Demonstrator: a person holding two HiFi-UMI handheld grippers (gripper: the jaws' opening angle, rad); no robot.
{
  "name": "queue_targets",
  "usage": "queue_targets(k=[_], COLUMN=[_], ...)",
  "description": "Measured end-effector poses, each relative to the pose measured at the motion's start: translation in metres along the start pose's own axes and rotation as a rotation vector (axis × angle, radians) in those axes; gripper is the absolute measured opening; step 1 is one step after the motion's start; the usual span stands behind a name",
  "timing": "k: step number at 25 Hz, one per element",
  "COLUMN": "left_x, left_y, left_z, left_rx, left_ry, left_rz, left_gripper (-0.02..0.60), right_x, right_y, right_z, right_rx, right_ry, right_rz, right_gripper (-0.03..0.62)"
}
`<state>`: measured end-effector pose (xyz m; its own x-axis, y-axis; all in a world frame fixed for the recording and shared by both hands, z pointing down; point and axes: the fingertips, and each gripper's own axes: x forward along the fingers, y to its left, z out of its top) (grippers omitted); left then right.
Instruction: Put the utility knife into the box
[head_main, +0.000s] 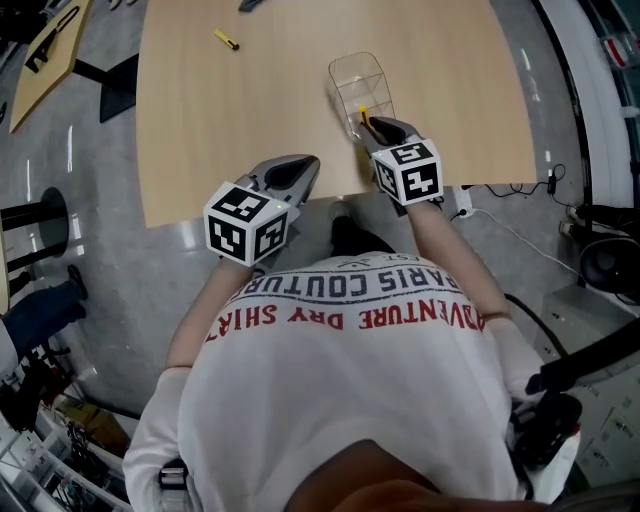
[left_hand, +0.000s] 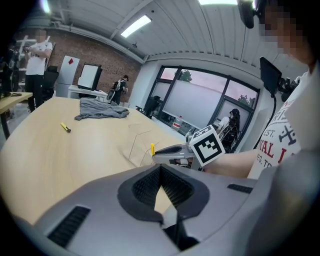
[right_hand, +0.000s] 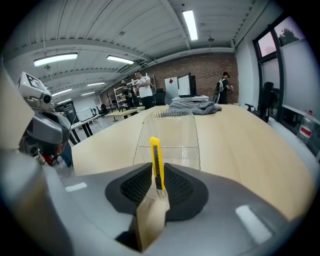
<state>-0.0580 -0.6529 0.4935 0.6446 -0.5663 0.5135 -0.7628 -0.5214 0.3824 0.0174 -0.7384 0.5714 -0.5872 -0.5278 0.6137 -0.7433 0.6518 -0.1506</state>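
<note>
On the pale bench (head_main: 250, 120), the right hand-held gripper (head_main: 368, 126) is clamping the utility knife (right_hand: 156, 160) just beside the clear box (head_main: 358, 80), not yet in it, while the left hand-held gripper (left_hand: 161, 172) is idling closed and empty.

This is a big work room, like a lab or a workshop. It has a red brick wall (right_hand: 202, 67), long lights (right_hand: 189, 24) on the ceiling and large windows (left_hand: 200, 102). A wide wood tabletop (head_main: 250, 110) stands on a shiny gray floor (head_main: 100, 295). People (right_hand: 145, 86) stand near a screen (right_hand: 184, 85). A cord (head_main: 520, 238) lies on the floor.
</note>
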Motion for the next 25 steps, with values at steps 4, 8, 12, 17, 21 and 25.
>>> queue_targets(k=[4,8,12,17,21,25], left_x=[0.001,-0.020,-0.069,-0.112,-0.131,-0.167], left_y=[-0.003,-0.013,-0.035,-0.069,-0.113,-0.160], left_z=[0.001,0.004,0.001,-0.033,-0.059,-0.067], left_rx=[-0.001,0.006,0.019,0.056,0.087,0.122], left_ry=[-0.005,-0.024,-0.068,-0.125,-0.154,-0.169], left_rz=[-0.005,-0.011,-0.047,-0.091,-0.099,-0.133], left_gripper=[0.003,0.002,0.002,0.003,0.002,0.002], right_x=[-0.003,-0.031,-0.085,-0.157,-0.216,-0.265], right_y=[-0.003,0.009,0.065,0.148,0.207,0.246], right_z=[0.003,0.020,0.038,0.019,-0.016,-0.019], right_rx=[-0.002,-0.019,-0.016,-0.023,-0.073,-0.076], right_ry=[-0.028,-0.079,-0.149,-0.222,-0.220,-0.245], right_rz=[-0.004,-0.007,0.077,0.154,0.252,0.310], right_gripper=[0.060,0.060,0.058,0.058,0.058,0.043])
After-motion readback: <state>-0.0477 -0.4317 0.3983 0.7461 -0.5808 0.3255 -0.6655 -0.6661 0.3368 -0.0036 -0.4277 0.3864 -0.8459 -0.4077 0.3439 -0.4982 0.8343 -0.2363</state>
